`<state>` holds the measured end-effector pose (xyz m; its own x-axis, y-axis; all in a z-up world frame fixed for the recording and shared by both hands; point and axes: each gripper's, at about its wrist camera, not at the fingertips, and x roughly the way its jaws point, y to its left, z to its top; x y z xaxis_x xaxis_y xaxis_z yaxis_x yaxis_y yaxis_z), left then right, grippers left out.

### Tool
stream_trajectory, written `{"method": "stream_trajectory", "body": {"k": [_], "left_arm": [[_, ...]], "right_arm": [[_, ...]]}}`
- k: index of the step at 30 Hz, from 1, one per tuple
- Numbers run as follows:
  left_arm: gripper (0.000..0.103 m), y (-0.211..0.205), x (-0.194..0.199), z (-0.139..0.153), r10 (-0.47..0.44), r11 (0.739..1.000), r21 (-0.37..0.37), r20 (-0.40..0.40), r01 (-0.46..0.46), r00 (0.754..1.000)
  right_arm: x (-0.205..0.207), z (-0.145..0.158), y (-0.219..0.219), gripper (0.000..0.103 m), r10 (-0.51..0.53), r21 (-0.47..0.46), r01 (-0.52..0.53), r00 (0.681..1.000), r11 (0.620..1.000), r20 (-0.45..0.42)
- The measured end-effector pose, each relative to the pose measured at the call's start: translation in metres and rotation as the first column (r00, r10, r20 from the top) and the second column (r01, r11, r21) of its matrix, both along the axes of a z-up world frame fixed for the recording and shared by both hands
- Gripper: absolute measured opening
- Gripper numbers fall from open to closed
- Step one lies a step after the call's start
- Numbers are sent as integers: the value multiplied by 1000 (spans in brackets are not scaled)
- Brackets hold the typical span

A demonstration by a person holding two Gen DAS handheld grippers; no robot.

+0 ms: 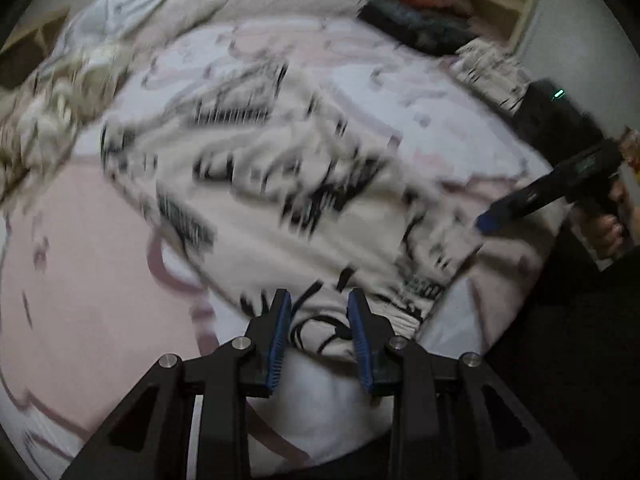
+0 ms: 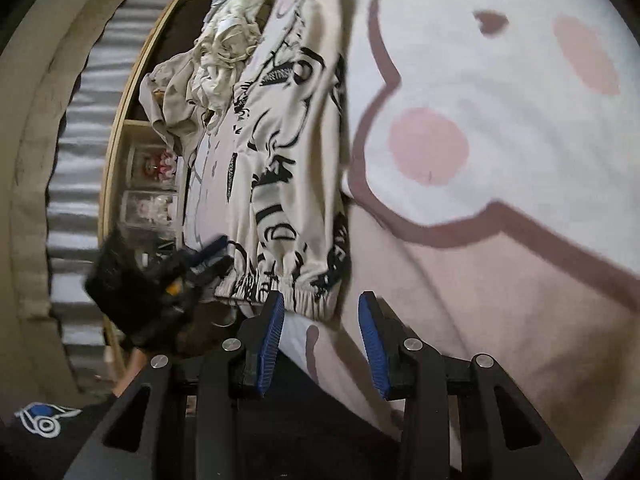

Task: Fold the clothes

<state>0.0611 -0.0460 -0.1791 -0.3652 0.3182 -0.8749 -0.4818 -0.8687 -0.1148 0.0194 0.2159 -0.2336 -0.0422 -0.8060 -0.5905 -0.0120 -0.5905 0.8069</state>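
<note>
A cream sweatshirt with black graphic print (image 1: 280, 184) lies spread on the pink and white bedspread (image 1: 80, 248). It also shows in the right wrist view (image 2: 288, 152), its ribbed hem nearest the camera. My left gripper (image 1: 318, 304) is open, its blue pads on either side of the sweatshirt's near edge. My right gripper (image 2: 322, 308) is open and empty just below the hem. The right gripper also shows at the right of the left wrist view (image 1: 486, 224), at the garment's edge. The left gripper shows blurred in the right wrist view (image 2: 208, 256).
A crumpled pile of beige and white clothes (image 1: 60, 92) lies at the bed's far left. A folded stack of dark and red clothes (image 1: 416, 8) and a printed folded garment (image 1: 492, 72) sit at the far right. A wooden shelf (image 2: 148, 184) stands beside the bed.
</note>
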Motion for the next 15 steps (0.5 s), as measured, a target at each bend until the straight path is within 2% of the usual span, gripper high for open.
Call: {"method": "stream_trajectory", "body": {"k": [2, 6, 9, 12, 15], "left_arm": [[29, -2, 3, -5, 26, 1000, 14, 4, -26, 1000], [30, -16, 1, 8, 98, 988, 116, 44, -102, 994], [31, -26, 0, 17, 148, 969, 190, 79, -160, 986], [34, -26, 7, 19, 158, 971, 168, 72, -168, 985], [34, -23, 16, 16, 157, 978, 128, 51, -163, 986]], "right_arm": [[1, -5, 0, 39, -1, 1, 1, 1000, 1000, 19], [0, -3, -5, 39, -10, -17, 11, 1000, 1000, 20], [-3, -11, -3, 39, -28, -62, 32, 998, 998, 58], [-9, -24, -6, 39, -37, -124, 49, 994, 991, 103], [-12, -23, -20, 39, 3, -114, 8, 996, 993, 89]]}}
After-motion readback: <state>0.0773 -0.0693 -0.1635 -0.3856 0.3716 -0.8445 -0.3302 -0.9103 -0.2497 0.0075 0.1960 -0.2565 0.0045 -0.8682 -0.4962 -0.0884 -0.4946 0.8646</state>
